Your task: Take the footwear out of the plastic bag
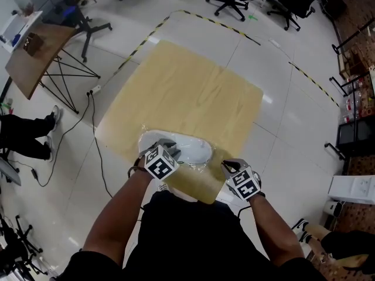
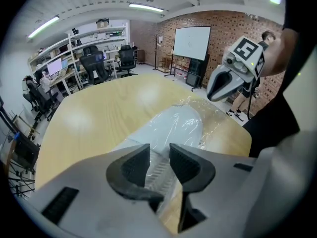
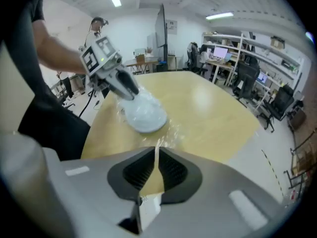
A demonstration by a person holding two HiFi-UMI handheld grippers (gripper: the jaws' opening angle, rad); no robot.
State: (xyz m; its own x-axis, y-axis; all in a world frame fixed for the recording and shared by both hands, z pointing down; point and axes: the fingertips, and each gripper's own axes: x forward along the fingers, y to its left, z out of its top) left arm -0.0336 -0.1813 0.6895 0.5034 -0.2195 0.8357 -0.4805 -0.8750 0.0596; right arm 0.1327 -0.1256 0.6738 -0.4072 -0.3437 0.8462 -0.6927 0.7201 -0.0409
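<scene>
Left gripper (image 2: 157,155) clamped on footwear (image 2: 178,125) inside plastic bag (image 2: 214,114); right gripper (image 3: 156,168) pinching bag edge

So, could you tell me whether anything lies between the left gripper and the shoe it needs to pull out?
Only the clear plastic bag: its film wraps the white shoe, so the fingers of the left gripper seem to hold the shoe's near end through it. The right gripper pinches the bag's edge.

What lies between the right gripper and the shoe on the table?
Only crinkled plastic bag on the table, from right gripper to shoe; the right gripper view shows it.
</scene>
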